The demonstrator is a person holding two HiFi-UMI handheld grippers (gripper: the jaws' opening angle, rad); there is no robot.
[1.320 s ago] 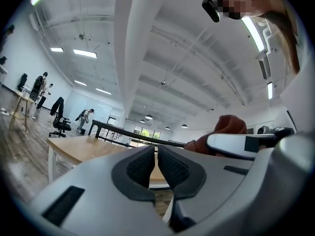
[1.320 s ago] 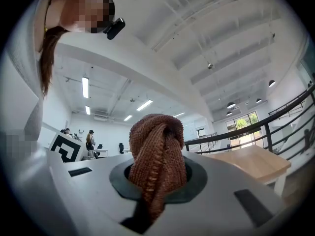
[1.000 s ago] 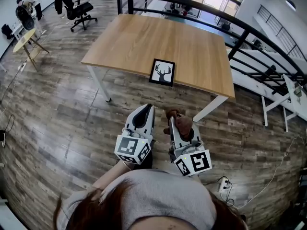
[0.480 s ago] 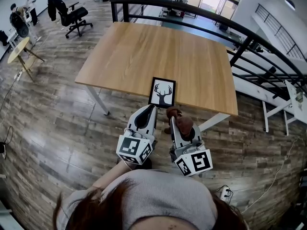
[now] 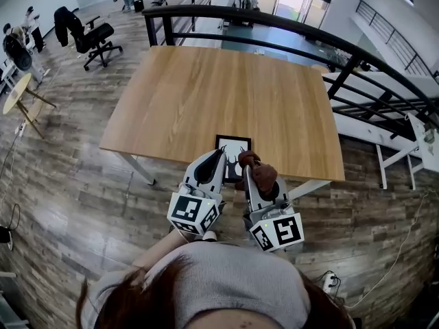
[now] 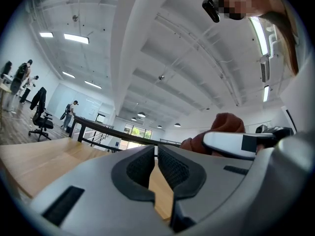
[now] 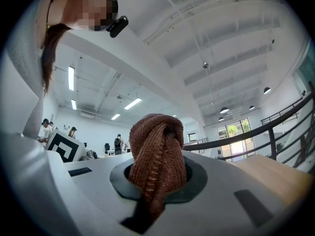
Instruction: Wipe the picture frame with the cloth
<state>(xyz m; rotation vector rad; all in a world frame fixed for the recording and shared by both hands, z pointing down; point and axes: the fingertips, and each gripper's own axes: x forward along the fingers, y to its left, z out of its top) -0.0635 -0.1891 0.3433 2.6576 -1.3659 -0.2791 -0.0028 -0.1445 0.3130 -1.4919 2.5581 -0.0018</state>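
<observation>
Coarse, rough brown knitted cloth [image 7: 156, 161]; pale wooden table [image 5: 206, 94], smooth and matt (grain lines visible); weathered-looking grey-brown wood-plank floor [image 5: 68, 184]; black railing [image 5: 192, 9], apparently painted metal.

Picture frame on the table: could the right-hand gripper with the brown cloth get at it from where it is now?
Probably yes. The right gripper, jaws shut on the cloth, is right at the picture frame by the near edge of the table, and nothing seems to lie between them.
</observation>
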